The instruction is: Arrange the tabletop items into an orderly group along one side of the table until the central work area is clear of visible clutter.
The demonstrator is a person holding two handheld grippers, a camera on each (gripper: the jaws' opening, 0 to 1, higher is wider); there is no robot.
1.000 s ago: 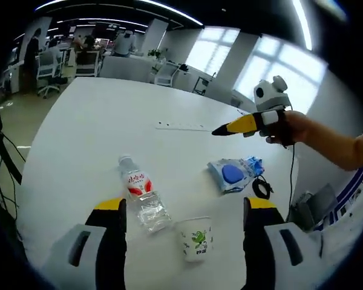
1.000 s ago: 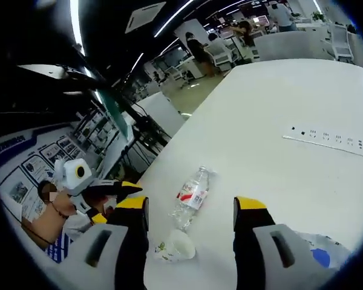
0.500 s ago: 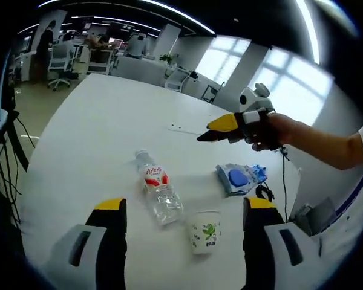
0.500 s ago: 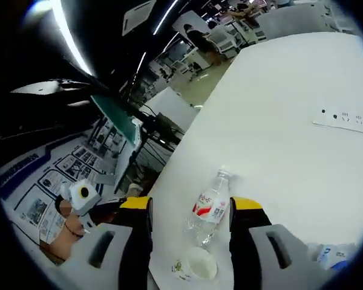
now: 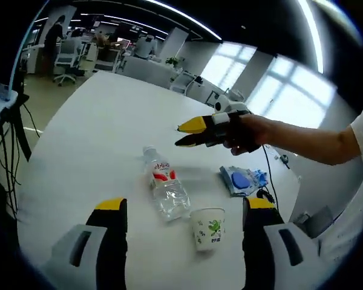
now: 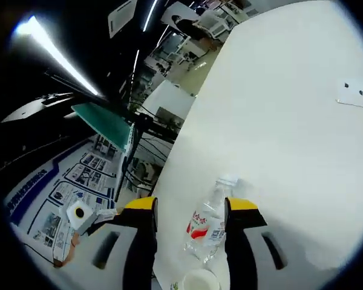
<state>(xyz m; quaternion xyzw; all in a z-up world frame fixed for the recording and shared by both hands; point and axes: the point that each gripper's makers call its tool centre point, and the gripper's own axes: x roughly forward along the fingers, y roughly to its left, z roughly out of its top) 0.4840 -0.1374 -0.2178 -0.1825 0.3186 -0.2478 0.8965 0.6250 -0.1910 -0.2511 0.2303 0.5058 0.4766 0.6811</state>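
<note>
Bottle lying flat mid-tabletop, both grippers hovering over it

The clear water bottle [image 5: 164, 185] lies on its side on the white tabletop [image 5: 85, 139], long axis running cap-away from the left gripper [image 5: 180, 208], red-and-white label too blurry to read. A paper cup [image 5: 208, 227] with green print stands upright just beside its base; can't see inside. A blue packet [image 5: 240, 180] sits nearby. The left gripper's jaws are spread wide; the right gripper [image 5: 184, 134] is above the bottle's cap end, yellow tips parted, holding nothing.
</note>
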